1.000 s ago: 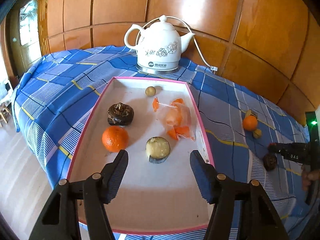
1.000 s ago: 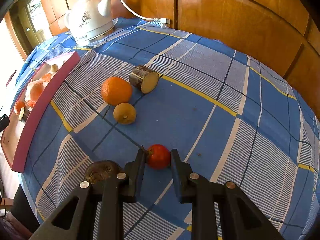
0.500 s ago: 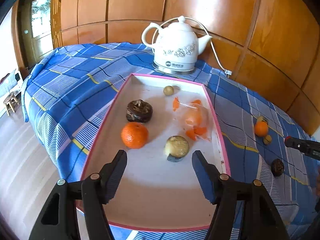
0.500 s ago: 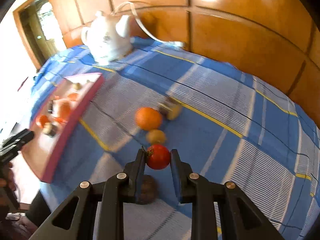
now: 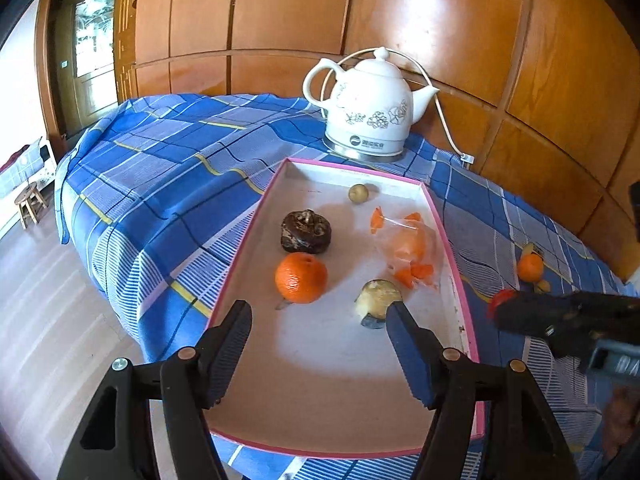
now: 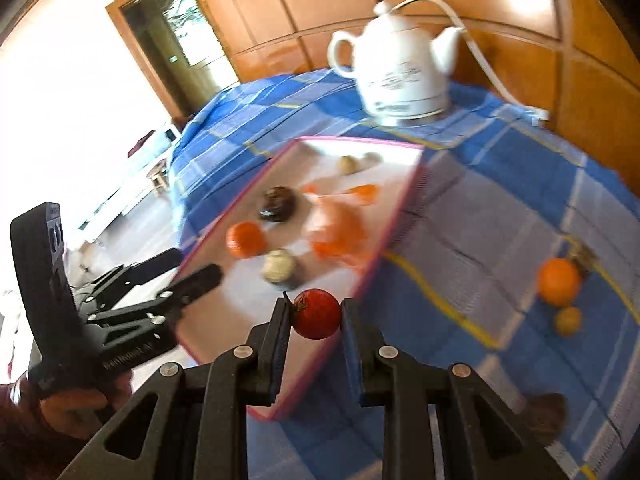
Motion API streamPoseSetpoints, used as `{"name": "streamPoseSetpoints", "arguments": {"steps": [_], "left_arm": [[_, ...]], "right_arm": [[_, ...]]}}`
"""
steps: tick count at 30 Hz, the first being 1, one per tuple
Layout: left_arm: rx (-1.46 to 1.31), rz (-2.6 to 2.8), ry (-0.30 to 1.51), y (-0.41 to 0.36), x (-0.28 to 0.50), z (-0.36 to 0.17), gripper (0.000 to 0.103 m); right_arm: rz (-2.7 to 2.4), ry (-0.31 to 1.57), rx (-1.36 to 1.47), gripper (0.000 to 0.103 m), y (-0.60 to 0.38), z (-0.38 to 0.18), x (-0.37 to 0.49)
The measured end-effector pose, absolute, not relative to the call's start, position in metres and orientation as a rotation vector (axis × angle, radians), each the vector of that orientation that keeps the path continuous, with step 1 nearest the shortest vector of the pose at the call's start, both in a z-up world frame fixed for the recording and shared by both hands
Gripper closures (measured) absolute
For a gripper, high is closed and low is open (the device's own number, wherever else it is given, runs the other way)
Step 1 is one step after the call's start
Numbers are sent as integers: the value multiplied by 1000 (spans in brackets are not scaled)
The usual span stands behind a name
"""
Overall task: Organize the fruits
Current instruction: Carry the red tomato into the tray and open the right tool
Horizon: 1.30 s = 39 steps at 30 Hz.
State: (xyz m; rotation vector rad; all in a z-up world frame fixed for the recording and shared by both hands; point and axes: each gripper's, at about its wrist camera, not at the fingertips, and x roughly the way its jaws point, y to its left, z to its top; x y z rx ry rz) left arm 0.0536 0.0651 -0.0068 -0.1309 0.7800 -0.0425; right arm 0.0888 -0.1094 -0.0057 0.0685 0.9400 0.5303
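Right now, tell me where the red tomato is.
The red tomato sits clamped in the right gripper, hanging near the pink tray's right edge in the right wrist view.

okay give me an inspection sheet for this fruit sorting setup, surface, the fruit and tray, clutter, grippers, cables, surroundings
Surface: blue plaid cloth covers the table.
Job's things: pink-rimmed tray holds an orange, a dark brown fruit, a small yellowish fruit, a pale cut piece and a clear bag of orange pieces. Out on the cloth: another orange, a small yellow fruit, a dark fruit.
Clutter: nothing seen.
Grippers: left gripper open and empty above the tray's near end; right gripper shut on a red tomato.
Cables: white cord runs from the white kettle to a plug by the wall.
Surroundings: wood panelling, a door.
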Motion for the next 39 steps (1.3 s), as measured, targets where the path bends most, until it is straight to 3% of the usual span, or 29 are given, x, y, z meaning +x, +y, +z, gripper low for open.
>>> {"name": "streamPoseSetpoints", "arguments": {"steps": [12, 18, 39], "left_arm": [[-159, -29, 800, 73, 56, -14, 33], [-156, -28, 793, 72, 55, -13, 33], [-120, -78, 761, 60, 48, -3, 33]], "right_arm": [[507, 1021, 147, 75, -92, -30, 114], [524, 1013, 190, 68, -97, -28, 110], [278, 958, 70, 68, -198, 6, 82]]}}
